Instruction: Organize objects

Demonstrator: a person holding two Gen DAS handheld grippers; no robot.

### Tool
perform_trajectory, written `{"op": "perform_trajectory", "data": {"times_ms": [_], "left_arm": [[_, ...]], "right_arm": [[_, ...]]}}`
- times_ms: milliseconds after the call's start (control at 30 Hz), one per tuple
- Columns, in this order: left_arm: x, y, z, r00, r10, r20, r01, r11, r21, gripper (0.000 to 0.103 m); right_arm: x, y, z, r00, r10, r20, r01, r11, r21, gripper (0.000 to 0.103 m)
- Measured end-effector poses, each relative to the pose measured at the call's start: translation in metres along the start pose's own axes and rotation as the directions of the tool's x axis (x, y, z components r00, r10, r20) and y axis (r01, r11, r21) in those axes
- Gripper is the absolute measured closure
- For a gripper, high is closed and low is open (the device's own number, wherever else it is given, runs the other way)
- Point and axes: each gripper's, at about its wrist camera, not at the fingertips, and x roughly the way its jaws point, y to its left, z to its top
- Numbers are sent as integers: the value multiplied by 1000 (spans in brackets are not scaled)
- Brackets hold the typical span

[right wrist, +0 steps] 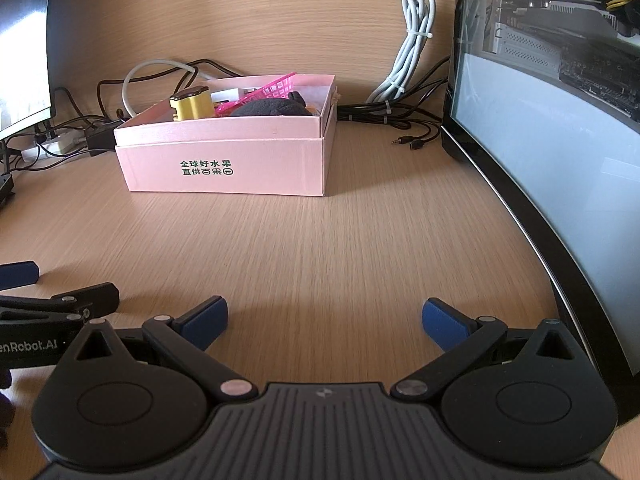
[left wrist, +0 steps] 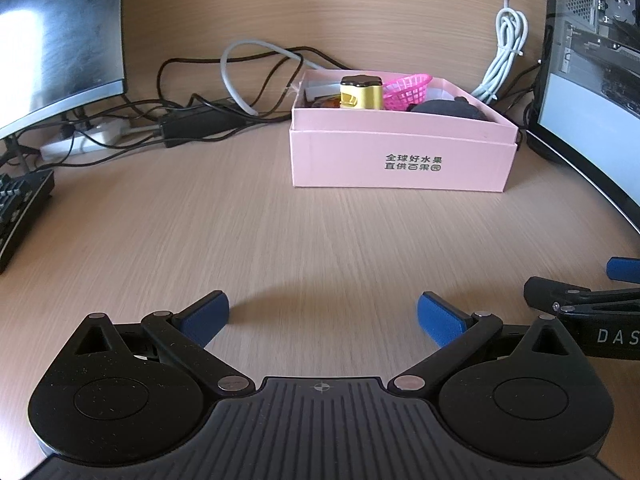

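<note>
Through the left wrist camera I am looking across the wooden desk (left wrist: pixel 280 248) at a pink box (left wrist: pixel 400 156) standing well ahead, near the back wall. My left gripper (left wrist: pixel 323 318) is hanging over bare wood with its blue pads spread wide and nothing between them. Inside the box I am seeing a yellow toy with a black top (left wrist: pixel 361 92), a pink mesh basket (left wrist: pixel 407 89) leaning on it, and a dark rounded lump (left wrist: pixel 452 110). At the right edge, part of the right gripper (left wrist: pixel 580 308) is showing beside mine.

Through the right wrist camera I am seeing the same box (right wrist: pixel 224 164) further to the left, with the yellow toy (right wrist: pixel 193 105), the basket (right wrist: pixel 266 90) and the dark lump (right wrist: pixel 268 109) crowding it. My right gripper (right wrist: pixel 325 320) is also spread wide and empty, well apart from the box.

I am judging the box to be light cardboard that will dent if squeezed, so I would be taking it by a side wall. The basket looks thin and springy: its rim is the place to pinch. The yellow toy looks hard and smooth, so I would be gripping its flat sides. What the lump is made of, I cannot tell.
</note>
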Motion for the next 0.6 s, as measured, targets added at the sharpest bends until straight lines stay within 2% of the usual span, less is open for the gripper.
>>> {"op": "perform_trajectory", "data": {"times_ms": [600], "left_arm": [[1, -3, 1, 1000, 0, 0, 0, 1000, 1, 0]], "right_arm": [[0, 0, 0, 1000, 0, -1, 0, 1000, 0, 0]]}}
